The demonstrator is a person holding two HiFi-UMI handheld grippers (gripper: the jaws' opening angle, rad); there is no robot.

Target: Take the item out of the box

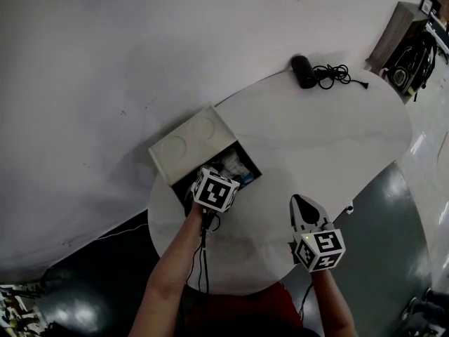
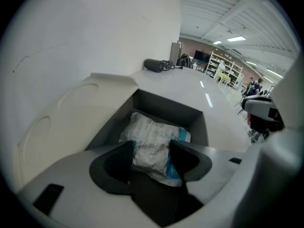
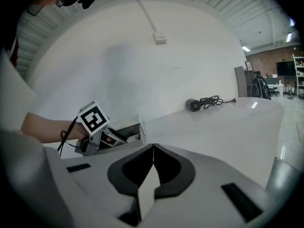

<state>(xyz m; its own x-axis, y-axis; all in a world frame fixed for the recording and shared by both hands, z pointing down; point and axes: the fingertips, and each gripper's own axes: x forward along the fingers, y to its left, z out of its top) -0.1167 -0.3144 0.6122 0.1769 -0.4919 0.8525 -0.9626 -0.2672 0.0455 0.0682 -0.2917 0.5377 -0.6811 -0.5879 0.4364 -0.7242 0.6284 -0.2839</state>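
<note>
An open white box (image 1: 247,161) with a dark inside stands at the left end of the oval table (image 1: 330,139), its lid (image 1: 188,144) folded back. A crinkled white plastic packet (image 2: 154,127) with a blue edge lies inside. My left gripper (image 2: 151,153) reaches in over the near wall, and its jaws pinch the packet's near end. In the head view the left gripper (image 1: 224,175) is mostly under its marker cube. My right gripper (image 1: 302,206) hovers over bare table to the right of the box, shut and empty, also in its own view (image 3: 153,148).
A black cylindrical device with a coiled cord (image 1: 309,71) lies at the table's far edge. A wooden cabinet (image 1: 396,28) with dark gear stands beyond the table at the upper right. A curved white wall (image 1: 140,48) rises close behind the box. Dark floor surrounds the table.
</note>
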